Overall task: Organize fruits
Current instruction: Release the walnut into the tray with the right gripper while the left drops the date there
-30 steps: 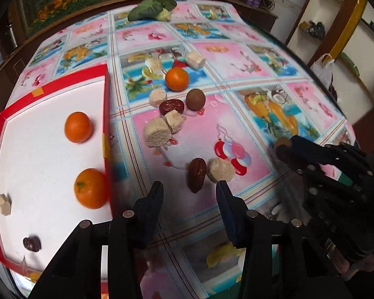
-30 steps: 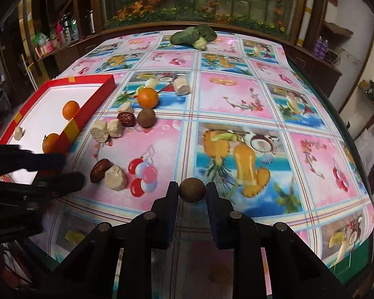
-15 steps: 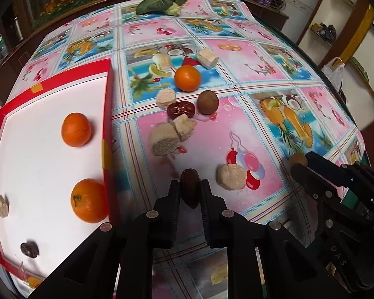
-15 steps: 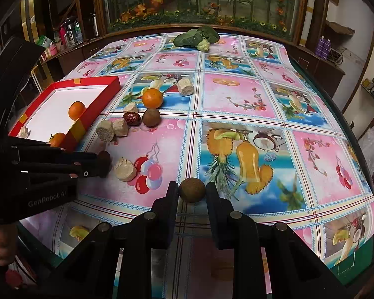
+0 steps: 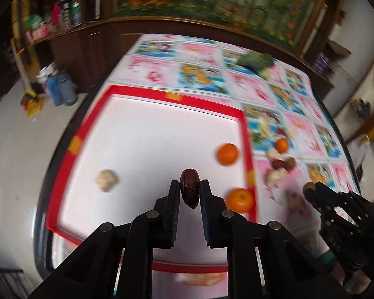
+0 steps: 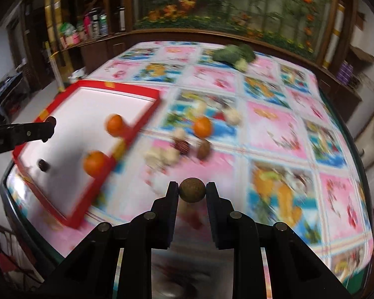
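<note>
Left tongs (image 5: 190,194): I clench them on a dark date (image 5: 189,189), hanging over the white floor of the red tray (image 5: 245,134).
Right tongs (image 6: 192,193): I clamp a round brown fruit (image 6: 192,189) above the tablecloth (image 6: 274,134), beside the tray.
Already in tray: two oranges (image 5: 227,154), a pale lump (image 5: 106,180).
Advice: I should lower the date onto bare floor, clear of the oranges, then let go gently so it does not roll.

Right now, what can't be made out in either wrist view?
- Loose pieces beside the red tray, right wrist: motion blur, kinds unclear.
- Tray's near edge, left wrist: hidden behind the left tool.
- Right tool's load, left wrist: blurred, mostly hidden.
- Dark piece in tray: too small.
</note>
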A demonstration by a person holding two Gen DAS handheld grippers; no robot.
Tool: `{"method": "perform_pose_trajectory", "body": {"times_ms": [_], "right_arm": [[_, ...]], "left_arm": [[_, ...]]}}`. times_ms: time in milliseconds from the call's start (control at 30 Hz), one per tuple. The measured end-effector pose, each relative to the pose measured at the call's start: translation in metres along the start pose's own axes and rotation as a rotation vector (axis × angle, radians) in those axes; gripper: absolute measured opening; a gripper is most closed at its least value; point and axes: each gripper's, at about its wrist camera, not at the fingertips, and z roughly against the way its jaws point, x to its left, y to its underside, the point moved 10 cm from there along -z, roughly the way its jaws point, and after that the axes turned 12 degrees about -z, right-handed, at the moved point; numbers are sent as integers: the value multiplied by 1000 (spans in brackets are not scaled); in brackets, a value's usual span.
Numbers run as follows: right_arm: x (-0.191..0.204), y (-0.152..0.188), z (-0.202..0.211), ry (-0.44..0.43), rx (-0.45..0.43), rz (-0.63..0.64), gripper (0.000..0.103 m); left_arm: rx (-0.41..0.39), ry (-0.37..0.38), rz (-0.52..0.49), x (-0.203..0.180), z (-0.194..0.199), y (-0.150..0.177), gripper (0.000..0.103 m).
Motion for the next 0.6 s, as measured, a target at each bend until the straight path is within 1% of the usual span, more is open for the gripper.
{"method": "perform_pose_trajectory", "body": {"times_ms": [133, 233, 267, 333, 433, 500, 600], "right_arm": [[49, -23, -4, -81, -11, 55, 23], [86, -33, -13, -124, -13, 97, 23], [97, -33, -18, -131, -8, 111, 23], [119, -31, -28, -148, 11, 143, 23], [145, -25, -46, -143, 34, 196, 23], [157, -18, -59, -142, 64, 215, 23], [164, -10, -72, -140, 88, 222, 22]], "left_arm": [[0, -33, 41, 27, -1, 5, 15], [25, -36, 51, 36, -12, 10, 15], [44, -34, 51, 37, -18, 14, 15], [58, -33, 45, 38, -24, 16, 15], [83, -23, 33, 40, -37, 17, 15], [103, -14, 32, 44, -50, 15, 15], [114, -11, 31, 50, -62, 16, 15]]}}
